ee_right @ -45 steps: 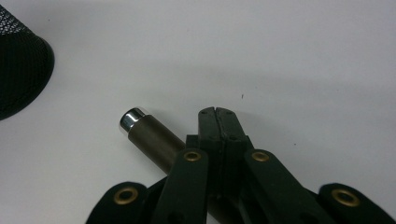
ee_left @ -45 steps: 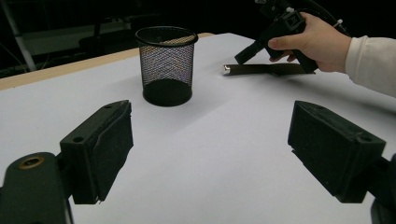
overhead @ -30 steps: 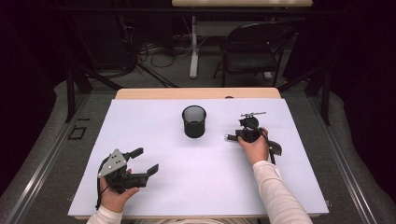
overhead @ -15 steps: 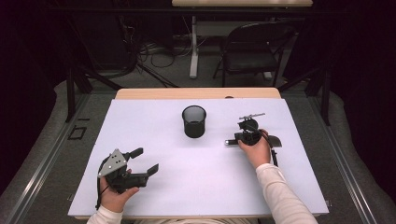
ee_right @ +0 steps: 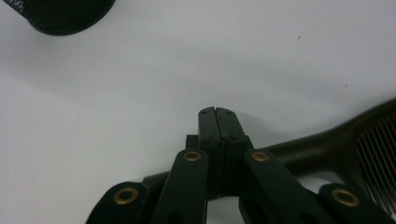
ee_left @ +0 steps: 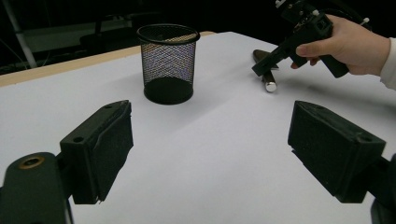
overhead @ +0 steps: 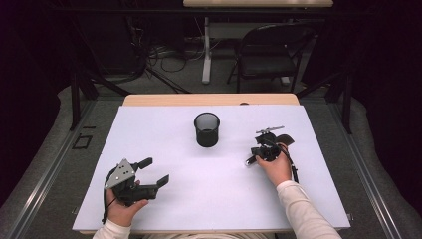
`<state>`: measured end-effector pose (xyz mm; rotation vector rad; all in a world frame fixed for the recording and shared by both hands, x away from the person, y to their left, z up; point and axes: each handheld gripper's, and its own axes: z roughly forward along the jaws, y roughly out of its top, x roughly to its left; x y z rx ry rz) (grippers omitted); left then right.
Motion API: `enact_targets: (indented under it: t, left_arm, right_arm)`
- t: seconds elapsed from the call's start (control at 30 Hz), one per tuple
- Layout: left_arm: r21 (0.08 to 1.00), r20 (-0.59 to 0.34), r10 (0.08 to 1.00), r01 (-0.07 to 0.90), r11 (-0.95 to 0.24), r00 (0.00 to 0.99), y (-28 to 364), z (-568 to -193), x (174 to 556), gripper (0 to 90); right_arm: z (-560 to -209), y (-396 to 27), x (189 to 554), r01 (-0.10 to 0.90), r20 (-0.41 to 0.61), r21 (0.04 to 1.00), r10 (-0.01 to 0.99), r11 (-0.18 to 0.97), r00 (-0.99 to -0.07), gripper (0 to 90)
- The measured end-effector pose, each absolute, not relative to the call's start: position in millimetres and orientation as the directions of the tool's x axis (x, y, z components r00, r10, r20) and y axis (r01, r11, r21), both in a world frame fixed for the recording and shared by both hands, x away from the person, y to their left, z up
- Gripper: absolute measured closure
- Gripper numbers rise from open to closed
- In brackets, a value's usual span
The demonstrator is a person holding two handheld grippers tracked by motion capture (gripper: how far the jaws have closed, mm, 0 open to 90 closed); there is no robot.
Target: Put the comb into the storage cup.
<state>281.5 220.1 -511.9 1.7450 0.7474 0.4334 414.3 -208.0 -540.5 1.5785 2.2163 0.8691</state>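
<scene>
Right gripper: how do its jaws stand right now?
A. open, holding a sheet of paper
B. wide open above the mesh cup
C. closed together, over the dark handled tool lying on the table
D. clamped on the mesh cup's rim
C: in the right gripper view the right gripper has its two jaws pressed flat together, with the dark handled tool lying across beneath them, away from the mesh cup.

1. Light falls from overhead onto the white table sheet (overhead: pixel 209 194), which glows bright while the room around it sinks into near black.
2. The mesh cup (ee_left: pixel 168 63) casts a soft, short shadow on the sheet.
3. In the right gripper view the close jaws look soft and the sheet greys toward the corners.
4. The high view is slightly grainy, with no harsh glare.
</scene>
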Motion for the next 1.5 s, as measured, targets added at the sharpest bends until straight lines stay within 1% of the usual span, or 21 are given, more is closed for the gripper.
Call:
enact_targets:
  t: [0.17, 0.63, 1.5]
  left_arm:
    - [0.95, -0.085, 0.678, 0.264, -0.165, 0.73, 220, -512, 281, 14.1]
    - [0.95, -0.084, 0.68, 0.265, -0.166, 0.728, 220, -512, 281, 14.1]
    - [0.95, -0.083, 0.678, 0.264, -0.169, 0.73, 219, -512, 281, 14.1]
  right_arm:
    - [-540, -213, 404, 0.756, 0.113, 0.615, 0.923, 0.225, -0.367, 90.0]
    - [-541, -227, 390, 0.755, 0.133, 0.623, 0.923, 0.206, -0.362, 90.0]
    - [-542, -250, 382, 0.76, 0.14, 0.627, 0.935, 0.171, -0.325, 90.0]
